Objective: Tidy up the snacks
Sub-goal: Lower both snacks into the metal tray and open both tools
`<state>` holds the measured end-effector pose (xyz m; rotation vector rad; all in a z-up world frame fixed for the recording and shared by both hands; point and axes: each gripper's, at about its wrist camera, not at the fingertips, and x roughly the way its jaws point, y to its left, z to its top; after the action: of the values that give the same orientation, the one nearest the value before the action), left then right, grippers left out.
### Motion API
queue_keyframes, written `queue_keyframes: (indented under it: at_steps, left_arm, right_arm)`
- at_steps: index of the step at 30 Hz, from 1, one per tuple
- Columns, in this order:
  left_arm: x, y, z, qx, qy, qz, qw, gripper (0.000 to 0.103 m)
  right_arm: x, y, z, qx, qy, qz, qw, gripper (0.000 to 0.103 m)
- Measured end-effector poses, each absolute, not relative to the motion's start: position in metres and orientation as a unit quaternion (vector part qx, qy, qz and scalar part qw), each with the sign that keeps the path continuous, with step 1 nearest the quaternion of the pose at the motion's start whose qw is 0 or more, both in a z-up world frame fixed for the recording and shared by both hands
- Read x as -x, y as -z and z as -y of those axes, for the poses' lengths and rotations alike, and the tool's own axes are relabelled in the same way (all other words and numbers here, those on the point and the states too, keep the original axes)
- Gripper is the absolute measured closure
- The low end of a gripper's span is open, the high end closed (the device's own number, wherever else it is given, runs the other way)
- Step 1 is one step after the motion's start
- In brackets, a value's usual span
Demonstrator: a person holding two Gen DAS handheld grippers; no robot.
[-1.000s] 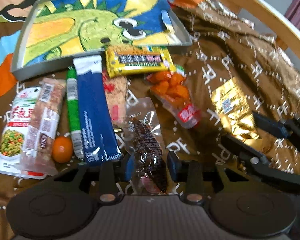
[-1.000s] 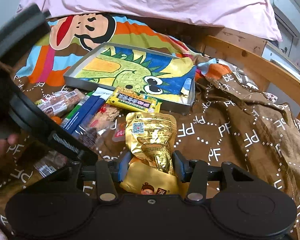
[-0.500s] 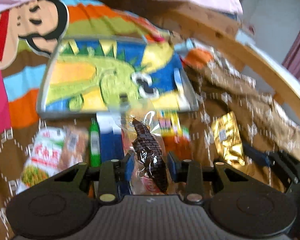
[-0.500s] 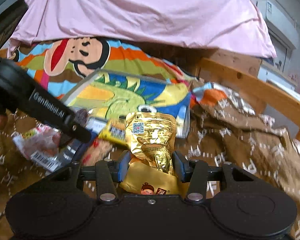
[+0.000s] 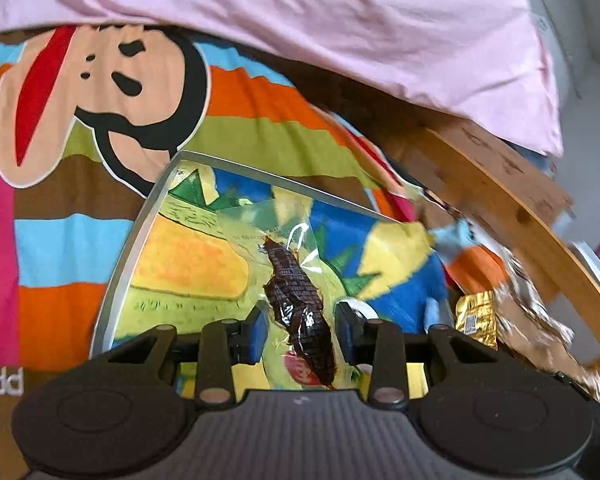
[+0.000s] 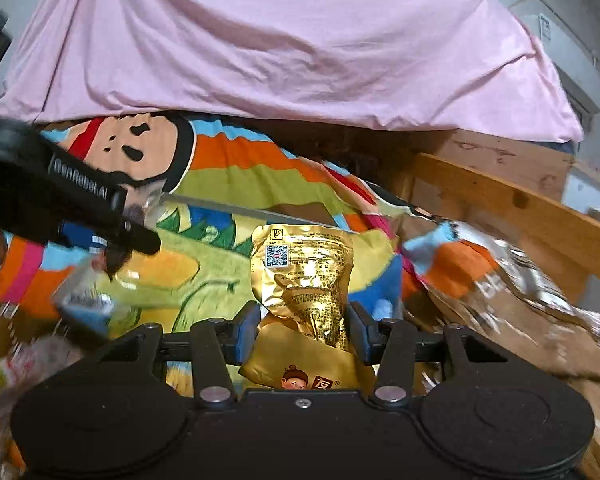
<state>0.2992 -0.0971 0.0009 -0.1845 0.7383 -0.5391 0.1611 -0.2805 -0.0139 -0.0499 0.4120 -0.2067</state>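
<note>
Two snacks hang over the empty dinosaur tray (image 5: 112,280) on the bed, the left tongs (image 5: 300,326) clamping a clear-wrapped dark snack (image 5: 298,300), the right tongs (image 6: 302,332) a gold packet (image 6: 304,276); other snacks lie unsorted.

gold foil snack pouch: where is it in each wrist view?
Left wrist: gold foil pouch at right of centre, past the dinosaur tray's right end, partly hidden by the gripper body.
Right wrist: lower centre, gripped in the right gripper.
Shared landmark: dinosaur tray.
</note>
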Motion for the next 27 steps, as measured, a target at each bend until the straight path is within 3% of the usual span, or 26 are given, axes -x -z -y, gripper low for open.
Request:
queue_keyframes:
  at_steps: [13,27]
  left_arm:
    - [-0.341,0.067,0.110,0.092,0.234,-0.381,0.890,0.064]
    - [-0.334,0.072,0.127,0.025,0.221,-0.374,0.901,0.062]
  right_arm:
    - [-0.245,0.057,0.299,0.023,0.075,-0.285,0.955,0.053]
    - [-0.249,0.081,0.301,0.032,0.080,-0.318,0.944,0.049]
